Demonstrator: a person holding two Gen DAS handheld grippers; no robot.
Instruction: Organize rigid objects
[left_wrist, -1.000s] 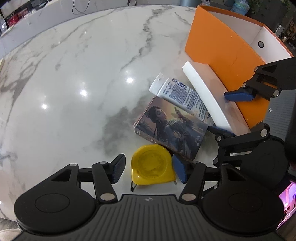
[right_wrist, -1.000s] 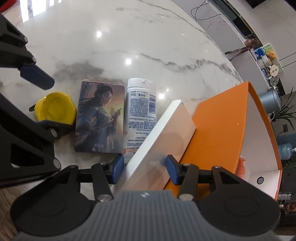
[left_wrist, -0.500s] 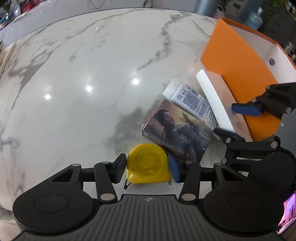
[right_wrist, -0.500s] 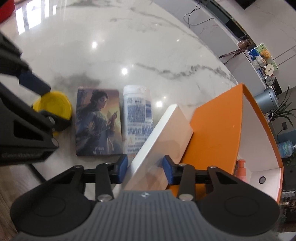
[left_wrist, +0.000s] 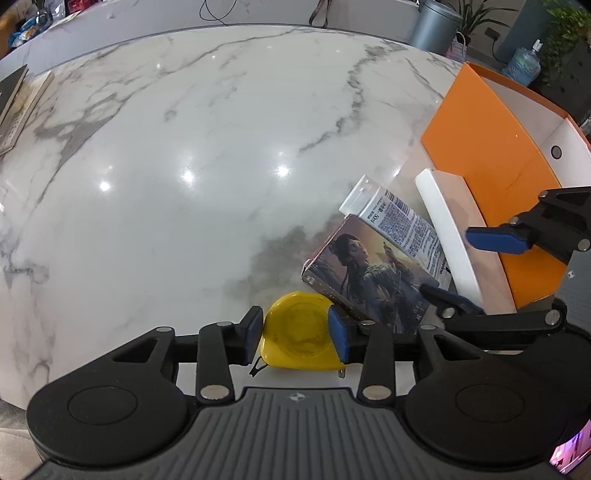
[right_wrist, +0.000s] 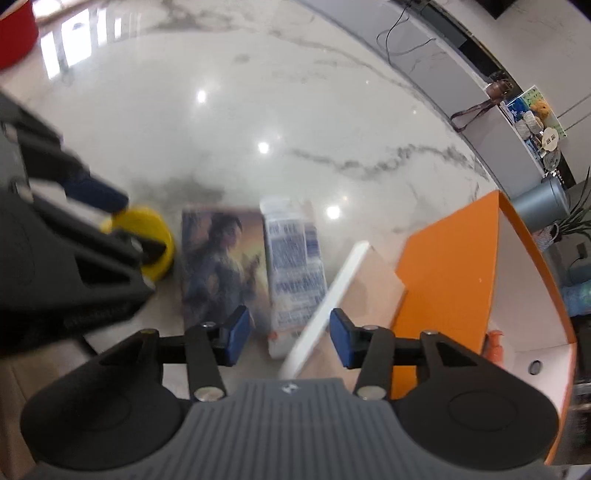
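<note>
My left gripper (left_wrist: 295, 334) is shut on a yellow tape measure (left_wrist: 299, 338) at the near edge of the marble table (left_wrist: 184, 147); it also shows in the right wrist view (right_wrist: 147, 236). Beside it lie a box with a painted woman (left_wrist: 373, 277), a white tube (left_wrist: 399, 225) and a flat white board (left_wrist: 450, 236) leaning on an orange box (left_wrist: 491, 166). My right gripper (right_wrist: 288, 336) is open, its fingers either side of the near ends of the tube (right_wrist: 295, 266) and the board (right_wrist: 332, 291). The right wrist view is blurred.
The orange box (right_wrist: 454, 280) has a white inside holding an orange pump bottle (right_wrist: 495, 347). Books (left_wrist: 14, 107) lie at the table's far left edge. A red object (right_wrist: 14, 33) stands at the far left in the right wrist view.
My left gripper closed its fingers onto the yellow tape measure. My right gripper opened wider and drew back from the white board.
</note>
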